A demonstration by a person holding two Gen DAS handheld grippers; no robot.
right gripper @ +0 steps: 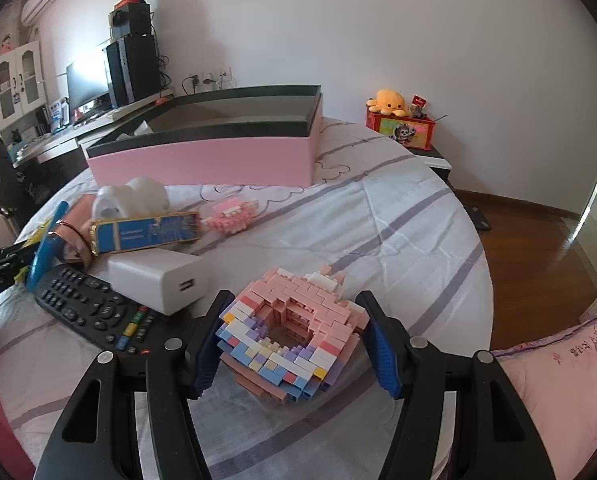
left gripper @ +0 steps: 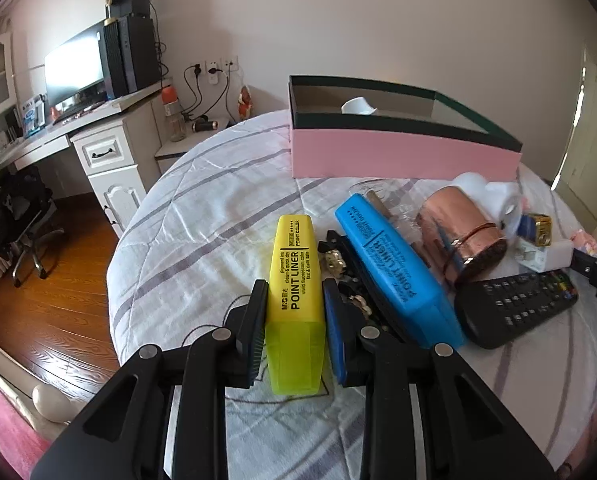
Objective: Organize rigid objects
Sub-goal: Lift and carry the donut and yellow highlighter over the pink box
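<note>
Left tool (left gripper: 296, 328): pads pressed on both flat sides of the yellow highlighter (left gripper: 296, 300), gripping it near its translucent cap end; the marker points away from the tool toward the pink box (left gripper: 398, 152), which stands farther off on the bed (left gripper: 202, 208). Rigid, light, smooth plastic; the flat faces give the pads a sure seat, though a hold this near one end may let it pivot. Right tool (right gripper: 290, 344): jaws at mid-width, flanking the brick model (right gripper: 290, 328) between them; whether the pads touch it cannot be told. Stiff but fragile, since pressed bricks may separate; take hold across its broad outer walls, low down. Just right of the left tool lie a blue highlighter (left gripper: 394, 276), copper roll (left gripper: 462, 232) and remote (left gripper: 514, 304). Box contents are largely hidden by its wall; small dark items under the blue highlighter are indistinct.
</note>
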